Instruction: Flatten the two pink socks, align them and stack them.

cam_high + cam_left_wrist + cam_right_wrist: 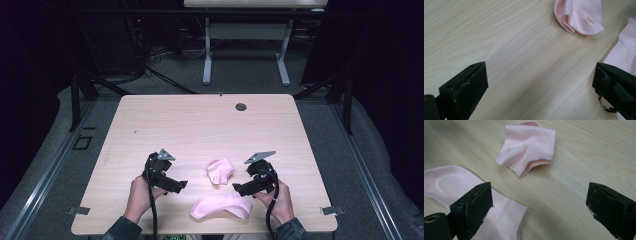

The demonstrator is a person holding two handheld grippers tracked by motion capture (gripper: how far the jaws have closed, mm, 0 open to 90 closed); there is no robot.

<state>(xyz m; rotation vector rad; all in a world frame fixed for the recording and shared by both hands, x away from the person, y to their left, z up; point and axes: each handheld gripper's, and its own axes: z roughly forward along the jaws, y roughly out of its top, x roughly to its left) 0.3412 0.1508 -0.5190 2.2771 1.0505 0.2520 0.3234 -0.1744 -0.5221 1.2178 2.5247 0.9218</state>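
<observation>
We hold the left gripper (pixel 167 181) low over the bare desk (pixel 200 125) at the near left, fingers (pixel 466 87) spread wide w/ nothing between them. Moving right, two pink socks lie near the front edge, between both tools. The crumpled sock (pixel 220 170) sits farther from us, bunched into a small folded lump; the flat sock (pixel 222 206) lies nearer us, stretched out lengthwise, close to but apart from the first. At the right, the right gripper (pixel 245 187) points in toward both socks, fingers (pixel 472 207) also wide and empty; in the right gripper view the flat sock's cuff end lies just under its one finger. Handling, as we judge it: thin knit fabric, very light, limp, no stiffness, not fragile, some grip on wood. It will drape and sag once lifted. Recommended pinch pts: cuff edge or toe end of the flat sock; on the crumpled sock, a raised fold, approx. at its top ridge.
</observation>
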